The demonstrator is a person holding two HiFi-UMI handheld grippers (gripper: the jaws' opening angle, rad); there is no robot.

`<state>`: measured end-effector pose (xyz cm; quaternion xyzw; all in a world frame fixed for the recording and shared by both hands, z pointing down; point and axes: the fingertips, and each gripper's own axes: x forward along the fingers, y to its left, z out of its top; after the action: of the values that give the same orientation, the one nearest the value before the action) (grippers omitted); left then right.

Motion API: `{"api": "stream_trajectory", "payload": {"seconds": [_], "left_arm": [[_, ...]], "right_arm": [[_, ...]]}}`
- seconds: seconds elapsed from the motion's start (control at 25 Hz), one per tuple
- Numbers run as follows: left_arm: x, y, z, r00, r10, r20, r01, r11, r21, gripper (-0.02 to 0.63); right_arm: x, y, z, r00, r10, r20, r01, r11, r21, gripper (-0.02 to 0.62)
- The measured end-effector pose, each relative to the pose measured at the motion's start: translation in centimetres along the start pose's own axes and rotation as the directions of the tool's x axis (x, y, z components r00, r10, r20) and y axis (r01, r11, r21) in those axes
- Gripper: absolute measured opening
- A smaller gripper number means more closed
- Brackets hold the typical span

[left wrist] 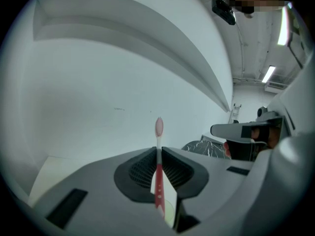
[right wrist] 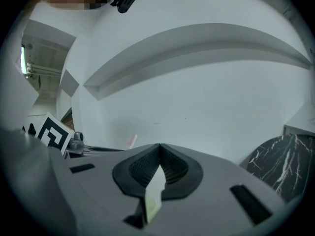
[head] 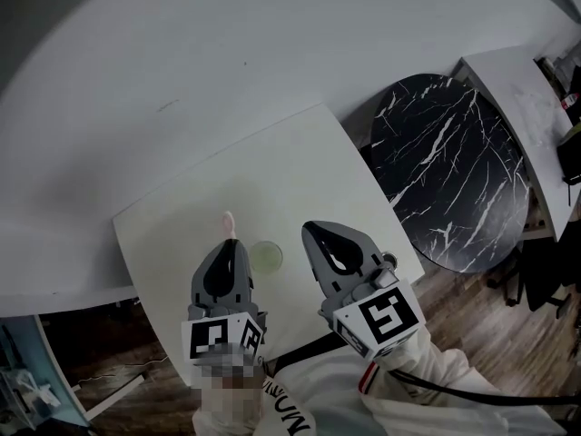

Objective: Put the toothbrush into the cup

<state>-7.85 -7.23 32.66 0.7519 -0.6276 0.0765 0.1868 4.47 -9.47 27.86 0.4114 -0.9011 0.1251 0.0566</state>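
My left gripper (head: 232,242) is shut on a pink toothbrush (left wrist: 158,171); its bristle head (head: 228,222) pokes out past the jaw tips, above the white table (head: 172,234). In the left gripper view the handle runs upright between the closed pads. A pale green cup (head: 267,257) stands on the table just right of the left gripper's tips, between the two grippers. My right gripper (head: 313,232) is shut with nothing in it, right of the cup. In the right gripper view the brush head (right wrist: 131,141) shows at the left, and a sliver of the cup (right wrist: 153,203) shows through the jaw gap.
A round black marble table (head: 454,171) stands to the right of the white one, with another white surface (head: 522,98) behind it. A pale curved wall (head: 227,53) rises behind the table. Wooden floor (head: 454,307) lies to the right below.
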Motion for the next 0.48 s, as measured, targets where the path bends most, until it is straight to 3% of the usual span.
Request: {"api": "stream_trajectory", "payload": {"seconds": [0.48], "left_arm": [[2.7,-0.9,-0.2,0.997,-0.032,0.072,0.034,0.999,-0.016,0.043]], "right_arm": [[1.4,-1.1,-3.3,0.999,-0.008,-0.046,0.009,1.000,0.020,0.005]]}}
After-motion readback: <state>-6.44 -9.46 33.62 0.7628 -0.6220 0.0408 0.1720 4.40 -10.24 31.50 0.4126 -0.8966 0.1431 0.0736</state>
